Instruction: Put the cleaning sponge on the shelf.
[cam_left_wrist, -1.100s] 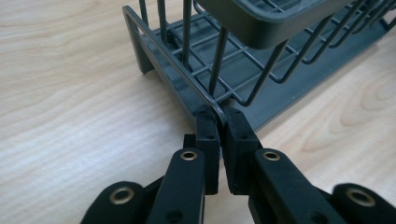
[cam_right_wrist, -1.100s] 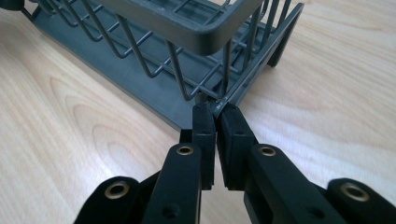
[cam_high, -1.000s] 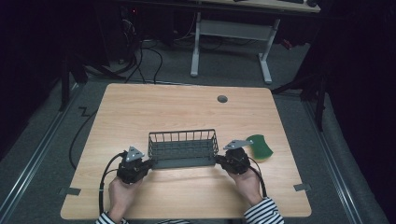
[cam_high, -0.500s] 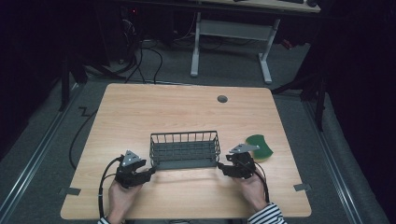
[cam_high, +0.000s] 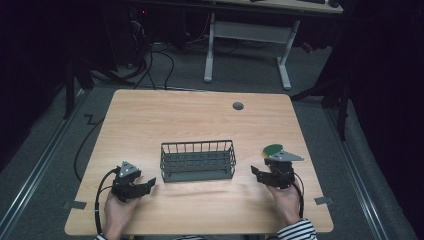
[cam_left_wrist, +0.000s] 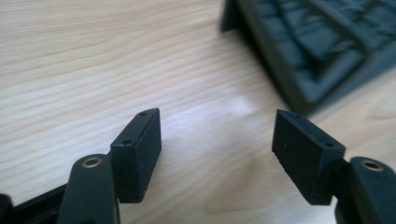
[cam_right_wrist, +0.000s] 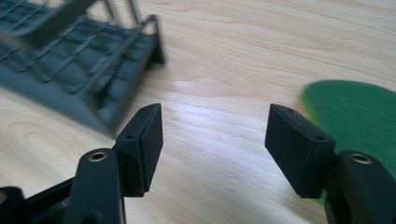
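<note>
From above, the basket stands mid-table between the left gripper and right gripper, apart from both; each gripper view shows its jaws, just opened, spread over bare wood, with the basket ahead and a green pad by the right one.

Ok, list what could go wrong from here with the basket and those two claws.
1. Both claws have just been opening, with nothing between them; the left claw and right claw sit close beside the wire basket, so a careless swing might knock it across the table.
2. The green piece lies right by the right claw, whose cable could drag it toward the nearby table edge.
</note>
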